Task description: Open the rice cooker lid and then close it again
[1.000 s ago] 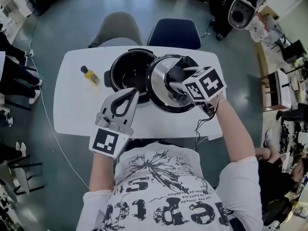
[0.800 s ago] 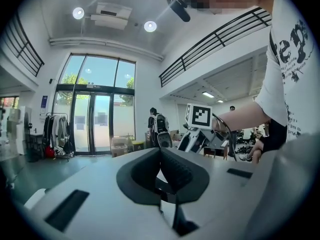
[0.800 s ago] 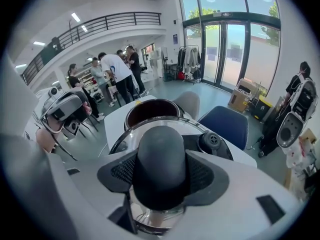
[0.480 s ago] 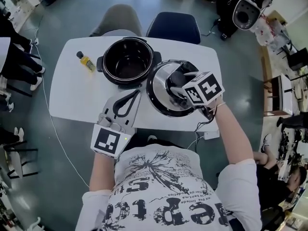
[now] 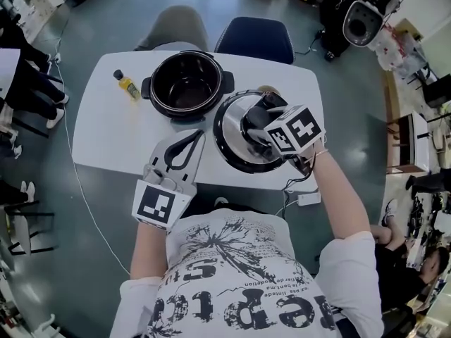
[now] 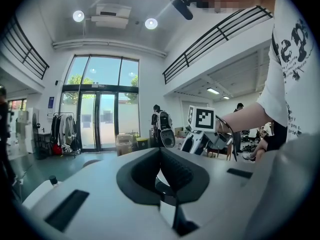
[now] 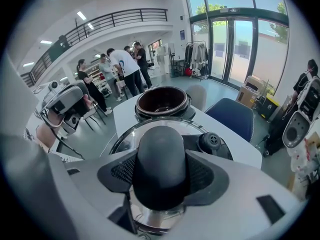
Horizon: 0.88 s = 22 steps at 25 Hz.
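Observation:
The black rice cooker pot (image 5: 187, 83) stands uncovered on the white table (image 5: 106, 143), its inside dark; it also shows at the back of the right gripper view (image 7: 162, 101). Its round steel lid (image 5: 229, 143) is off the pot, to the right and nearer me, over the table. My right gripper (image 5: 255, 122) points steeply down and is shut on the lid's black knob (image 7: 161, 159). My left gripper (image 5: 196, 135) hangs level in front of the pot, its jaws together with nothing between them (image 6: 160, 151).
A small yellow bottle (image 5: 127, 85) stands left of the pot. A grey chair (image 5: 169, 27) and a blue chair (image 5: 255, 39) are behind the table. A cable (image 5: 296, 189) hangs off the near right edge. People stand at the far left.
The lid, held by my right gripper, has come off the pot's right rim and moved toward me and to the right. My left gripper has drawn back from the pot.

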### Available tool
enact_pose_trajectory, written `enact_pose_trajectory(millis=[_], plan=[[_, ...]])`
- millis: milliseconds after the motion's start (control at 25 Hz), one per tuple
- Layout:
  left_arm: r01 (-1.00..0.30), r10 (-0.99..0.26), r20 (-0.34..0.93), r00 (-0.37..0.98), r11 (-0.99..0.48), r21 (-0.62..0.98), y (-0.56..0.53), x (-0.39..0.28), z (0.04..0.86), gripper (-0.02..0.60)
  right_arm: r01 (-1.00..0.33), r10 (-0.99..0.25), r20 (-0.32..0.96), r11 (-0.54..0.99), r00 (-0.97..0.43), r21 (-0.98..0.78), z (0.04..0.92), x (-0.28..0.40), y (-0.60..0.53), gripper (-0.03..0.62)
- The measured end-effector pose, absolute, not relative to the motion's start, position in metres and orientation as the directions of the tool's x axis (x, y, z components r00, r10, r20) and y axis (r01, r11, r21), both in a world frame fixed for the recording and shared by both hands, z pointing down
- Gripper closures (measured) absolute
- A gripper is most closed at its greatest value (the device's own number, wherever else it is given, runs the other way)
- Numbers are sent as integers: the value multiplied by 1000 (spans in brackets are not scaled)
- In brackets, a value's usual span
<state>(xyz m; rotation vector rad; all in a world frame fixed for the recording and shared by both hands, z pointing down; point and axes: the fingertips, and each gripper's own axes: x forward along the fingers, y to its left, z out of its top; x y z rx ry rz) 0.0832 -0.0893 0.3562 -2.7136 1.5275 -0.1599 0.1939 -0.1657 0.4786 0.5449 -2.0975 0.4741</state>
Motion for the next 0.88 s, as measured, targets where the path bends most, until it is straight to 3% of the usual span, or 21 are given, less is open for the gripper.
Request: enact_pose_trajectory(millis=[520,880], plan=[[-845,-850,41,526,-527,-93,-119,25,342,568,-556,-261,820,827,-509,-82,447,142,-202,303],[-845,-850,36,526,-527,-96,-164,-57,327,568,-560,-276,810,825,-518,-78,425,59,-248,303]])
